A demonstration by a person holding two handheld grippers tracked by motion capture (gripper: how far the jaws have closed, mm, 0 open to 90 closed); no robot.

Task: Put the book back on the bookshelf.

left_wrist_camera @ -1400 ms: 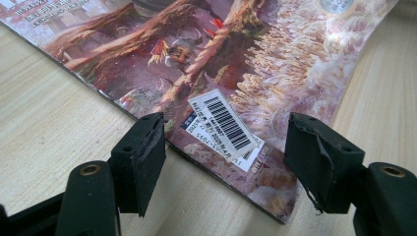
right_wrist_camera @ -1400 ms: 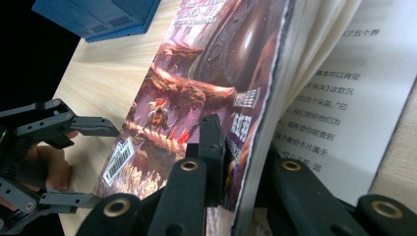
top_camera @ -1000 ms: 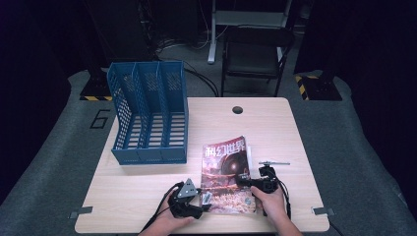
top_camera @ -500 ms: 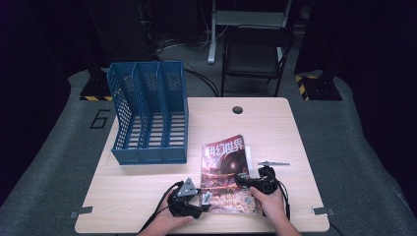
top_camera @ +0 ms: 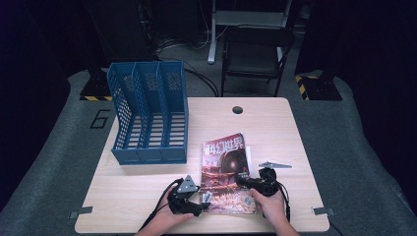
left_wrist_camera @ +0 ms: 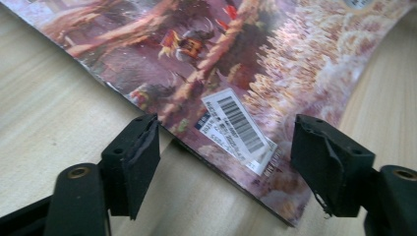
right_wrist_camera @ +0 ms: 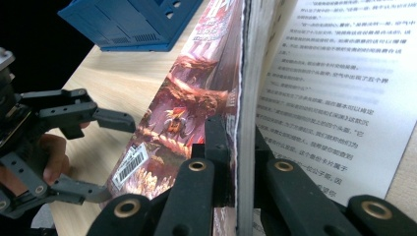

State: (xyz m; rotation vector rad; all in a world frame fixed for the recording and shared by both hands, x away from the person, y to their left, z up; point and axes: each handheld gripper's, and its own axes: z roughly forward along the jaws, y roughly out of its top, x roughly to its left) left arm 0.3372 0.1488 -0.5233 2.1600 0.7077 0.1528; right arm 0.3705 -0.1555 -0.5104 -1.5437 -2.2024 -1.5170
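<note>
A glossy magazine [top_camera: 227,173] with a red-and-gold illustrated cover and white Chinese title lettering lay near the front edge of a pale wooden table [top_camera: 275,128], to the right of a blue perforated plastic three-slot file rack [top_camera: 147,113] that stood empty toward the table's left rear. The right gripper [top_camera: 244,180], held in the person's right hand [top_camera: 270,206], was clamped on the magazine's right-hand edge: seen from the right gripper view, its black jaws pressed a sheaf of front pages and the cover [right_wrist_camera: 187,108] between them, lifting that part off the printed white page [right_wrist_camera: 334,103] lying open beneath. The left gripper [top_camera: 202,197], held in the person's left hand [top_camera: 164,219], sat at the magazine's lower-left corner with its jaws standing well apart and having just been opening wider. In the left gripper view the corner of the cover, bearing a white barcode sticker [left_wrist_camera: 239,129], lay between the two black pads [left_wrist_camera: 140,160], slightly raised off the wood, with neither pad pressing on it. A small round cable hole [top_camera: 237,109] marked the table's far edge, and a dark metal chair [top_camera: 253,56] stood on the grey floor beyond. Black cables trailed from both grippers toward the near edge of the table.
</note>
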